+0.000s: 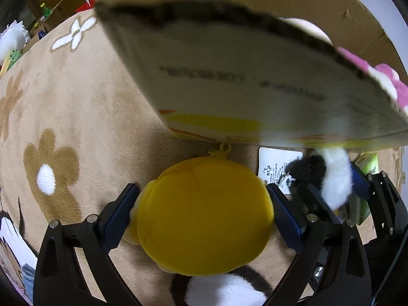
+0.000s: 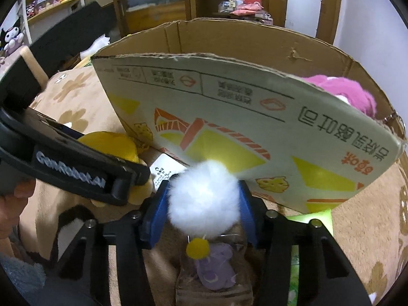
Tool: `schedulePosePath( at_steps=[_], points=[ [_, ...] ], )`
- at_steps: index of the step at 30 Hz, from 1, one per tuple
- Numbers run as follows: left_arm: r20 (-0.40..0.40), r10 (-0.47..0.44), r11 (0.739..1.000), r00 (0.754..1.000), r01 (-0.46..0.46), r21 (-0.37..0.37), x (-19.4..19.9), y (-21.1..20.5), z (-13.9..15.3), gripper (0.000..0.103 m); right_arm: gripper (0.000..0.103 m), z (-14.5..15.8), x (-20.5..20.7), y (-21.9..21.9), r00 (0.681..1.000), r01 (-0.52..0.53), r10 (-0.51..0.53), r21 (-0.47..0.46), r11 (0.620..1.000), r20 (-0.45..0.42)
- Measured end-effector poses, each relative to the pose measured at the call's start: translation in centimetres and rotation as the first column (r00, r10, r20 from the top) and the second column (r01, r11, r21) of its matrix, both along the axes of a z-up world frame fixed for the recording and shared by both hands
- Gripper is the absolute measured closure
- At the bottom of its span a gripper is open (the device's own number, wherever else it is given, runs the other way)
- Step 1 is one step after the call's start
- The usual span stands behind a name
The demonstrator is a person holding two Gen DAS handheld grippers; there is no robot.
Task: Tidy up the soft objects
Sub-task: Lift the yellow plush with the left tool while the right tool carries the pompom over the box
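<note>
The yellow plush toy (image 1: 204,214) sits clamped between the blue pads (image 1: 119,214) of the left gripper (image 1: 201,216), low in the left wrist view, its yellow hanging loop (image 1: 221,150) pointing to twelve o'clock toward the cardboard box (image 1: 242,76). The toy hangs just above the tan flower-patterned blanket (image 1: 63,107).

At three o'clock from it, the right gripper (image 1: 339,183) is clenched on a white fluffy pompom (image 1: 336,176), with a printed white tag (image 1: 272,163) lying between the two toys.

In the right wrist view that pompom (image 2: 204,199) fills the space between the right gripper (image 2: 204,204) and its blue pads (image 2: 156,216); a small yellow ball (image 2: 196,248) and a purple plush piece in clear wrapping (image 2: 216,270) hang below it at six o'clock. The left gripper (image 2: 132,178) with the yellow plush (image 2: 109,142) enters from nine o'clock.

The box (image 2: 242,127), printed with yellow and orange graphics, stands just beyond both toys at twelve o'clock. A pink plush (image 2: 341,91) lies inside it at two o'clock. Shelves (image 2: 51,2) with more plush toys stand far back at eleven o'clock.
</note>
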State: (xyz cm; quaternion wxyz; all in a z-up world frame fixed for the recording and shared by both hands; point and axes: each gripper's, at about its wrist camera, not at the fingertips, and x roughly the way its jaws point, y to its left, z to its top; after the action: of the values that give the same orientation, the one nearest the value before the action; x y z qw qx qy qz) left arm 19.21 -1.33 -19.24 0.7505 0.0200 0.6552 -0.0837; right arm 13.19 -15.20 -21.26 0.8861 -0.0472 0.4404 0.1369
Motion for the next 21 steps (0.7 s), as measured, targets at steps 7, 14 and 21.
schedulePosePath(
  at_steps=[7, 14, 21],
  points=[
    [-0.009, 0.033, 0.999, 0.999, -0.033, -0.012, -0.3, 0.5, -0.1, 0.008, 0.065, -0.1, -0.1, 0.7, 0.999, -0.035, 0.035, -0.011, 0.999, -0.001],
    [0.012, 0.019, 1.000, 1.000, -0.019, -0.005, -1.1, 0.0, 0.2, 0.016, 0.067, 0.1, -0.3, 0.3, 1.000, -0.025, 0.025, -0.011, 1.000, 0.001],
    [0.042, 0.021, 1.000, 0.999, -0.020, -0.004, -2.4, 0.4, 0.9, 0.018, 0.068, 0.7, -0.9, -0.1, 1.000, 0.003, -0.002, -0.016, 1.000, 0.013]
  ],
)
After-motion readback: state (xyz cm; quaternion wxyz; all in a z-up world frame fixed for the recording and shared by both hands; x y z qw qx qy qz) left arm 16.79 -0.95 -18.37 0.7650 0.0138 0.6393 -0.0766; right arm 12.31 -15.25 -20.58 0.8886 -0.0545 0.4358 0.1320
